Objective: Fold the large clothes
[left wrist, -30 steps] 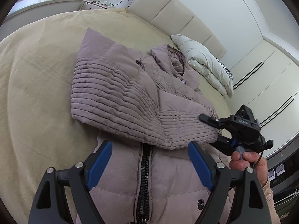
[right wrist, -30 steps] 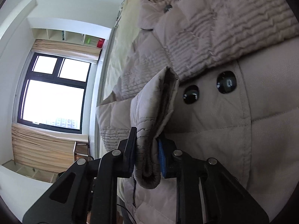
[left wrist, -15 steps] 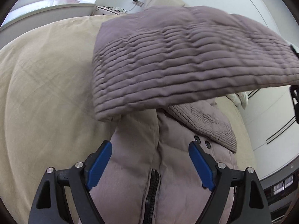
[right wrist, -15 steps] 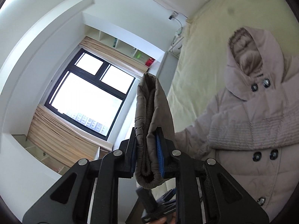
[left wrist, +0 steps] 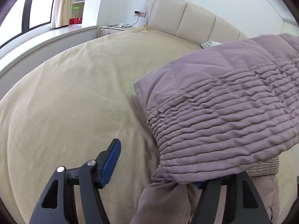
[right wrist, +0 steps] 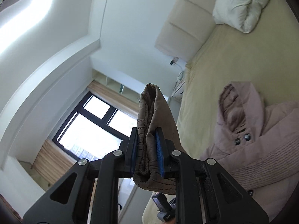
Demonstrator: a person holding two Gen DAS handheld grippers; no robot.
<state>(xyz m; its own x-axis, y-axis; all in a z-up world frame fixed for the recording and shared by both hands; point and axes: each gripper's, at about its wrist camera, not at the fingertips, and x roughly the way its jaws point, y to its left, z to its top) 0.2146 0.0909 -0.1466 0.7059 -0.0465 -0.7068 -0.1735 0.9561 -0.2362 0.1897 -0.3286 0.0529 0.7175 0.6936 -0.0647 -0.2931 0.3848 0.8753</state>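
A mauve puffer coat (right wrist: pixel 261 141) lies on the beige bed (left wrist: pixel 74 93), hood toward the headboard. My right gripper (right wrist: pixel 146 131) is shut on the cuff end of one sleeve (right wrist: pixel 149 112) and holds it up in the air, pointing about level. In the left wrist view that raised sleeve (left wrist: pixel 220 112) hangs across the right side and hides my left gripper's right finger. My left gripper (left wrist: pixel 150 143) is closing. Its left pad (left wrist: pixel 110 164) is bare over the bed cover, and coat fabric (left wrist: pixel 164 197) lies low between the jaws.
A white pillow (right wrist: pixel 241 5) lies against the padded headboard (left wrist: pixel 196 24). A bedside table (left wrist: pixel 112 29) with cables and a window ledge (left wrist: pixel 46 37) stand at the far left of the bed. Wide bare bed cover spreads to the left of the coat.
The right gripper has carried the sleeve up off the coat, high above the bed. The left gripper has swung left off the zipper toward bare bed cover, and its jaws have narrowed.
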